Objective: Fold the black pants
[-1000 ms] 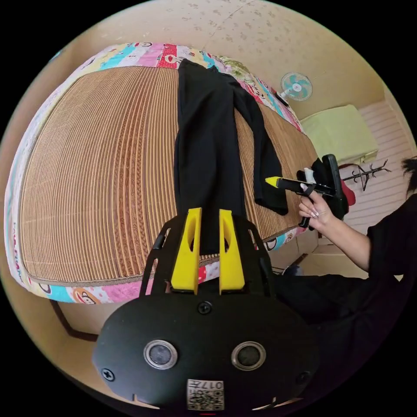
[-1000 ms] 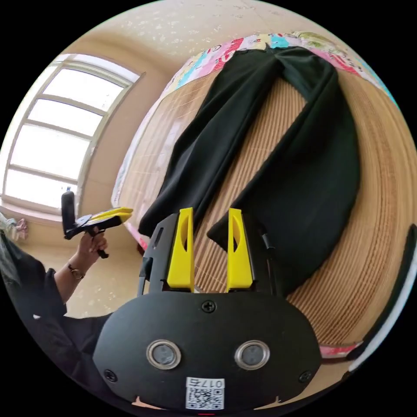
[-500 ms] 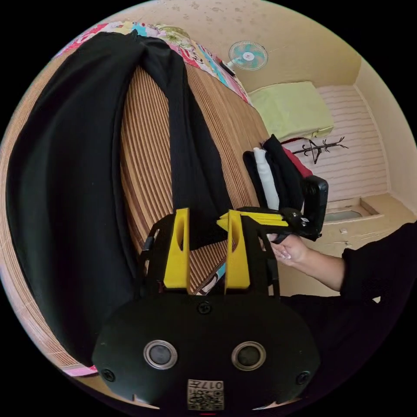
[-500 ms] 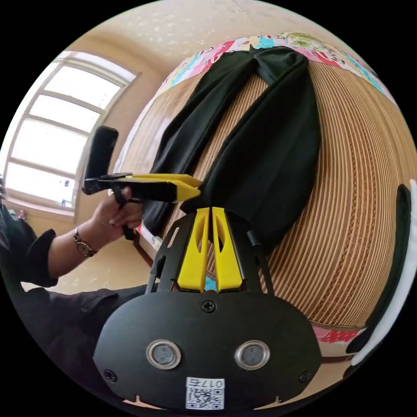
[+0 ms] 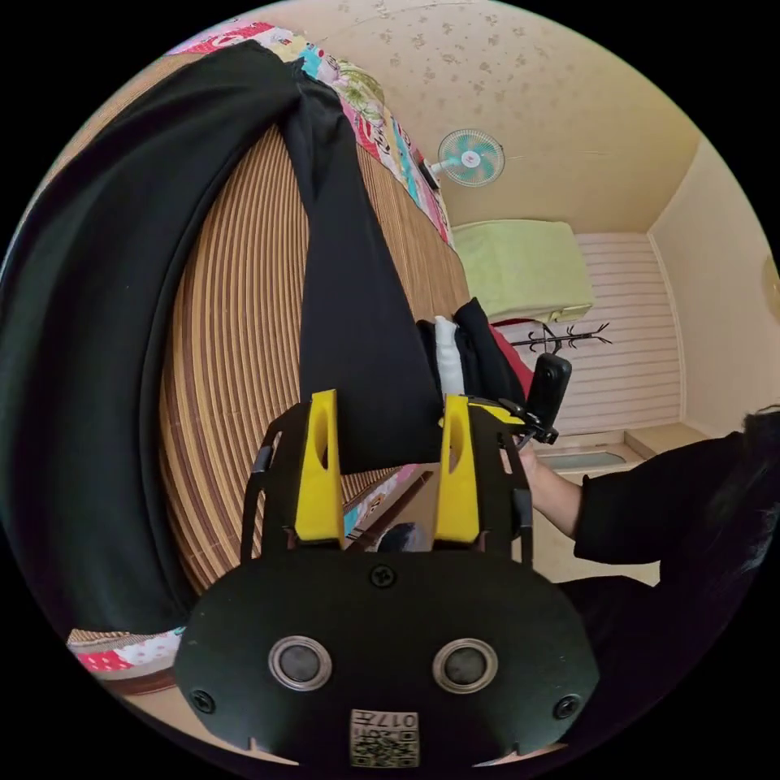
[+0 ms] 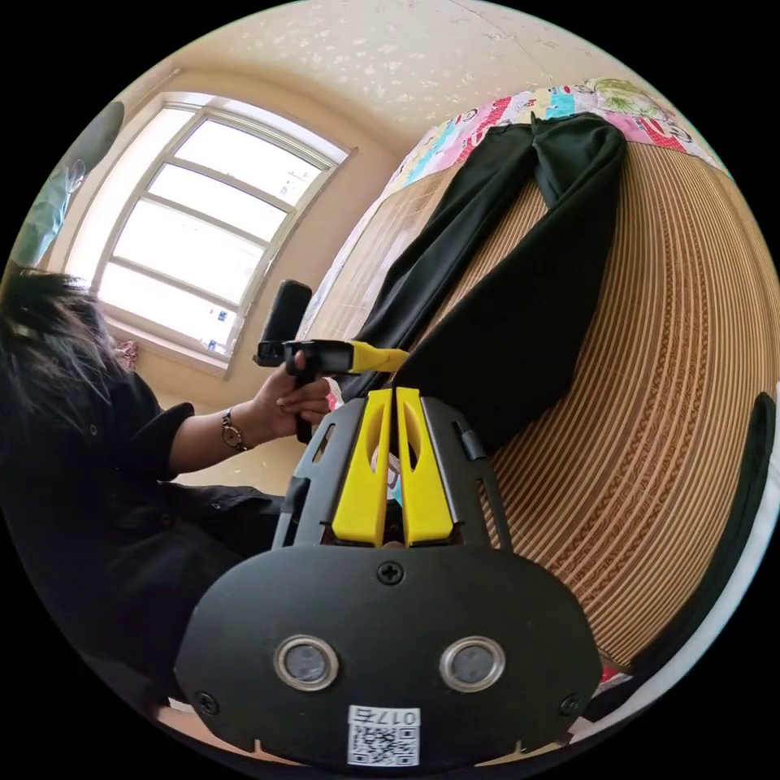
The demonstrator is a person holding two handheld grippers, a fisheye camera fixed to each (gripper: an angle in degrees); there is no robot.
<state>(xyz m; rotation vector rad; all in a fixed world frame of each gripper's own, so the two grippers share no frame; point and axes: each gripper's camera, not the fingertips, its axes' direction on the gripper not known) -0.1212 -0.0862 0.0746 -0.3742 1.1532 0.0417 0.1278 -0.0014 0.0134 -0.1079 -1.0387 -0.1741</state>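
In the left gripper view, the black pants lie spread on the bed's woven mat; the left gripper fingers gape around one leg's hem.

In the right gripper view, the right gripper fingers look pinched, seemingly on that hem's corner. Lift both corners together, evenly.

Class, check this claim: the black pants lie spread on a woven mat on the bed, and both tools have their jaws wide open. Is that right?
Not quite. The black pants do lie on the woven mat, but only the left tool is open; the right gripper view shows the right tool with its jaws together at a leg's hem.
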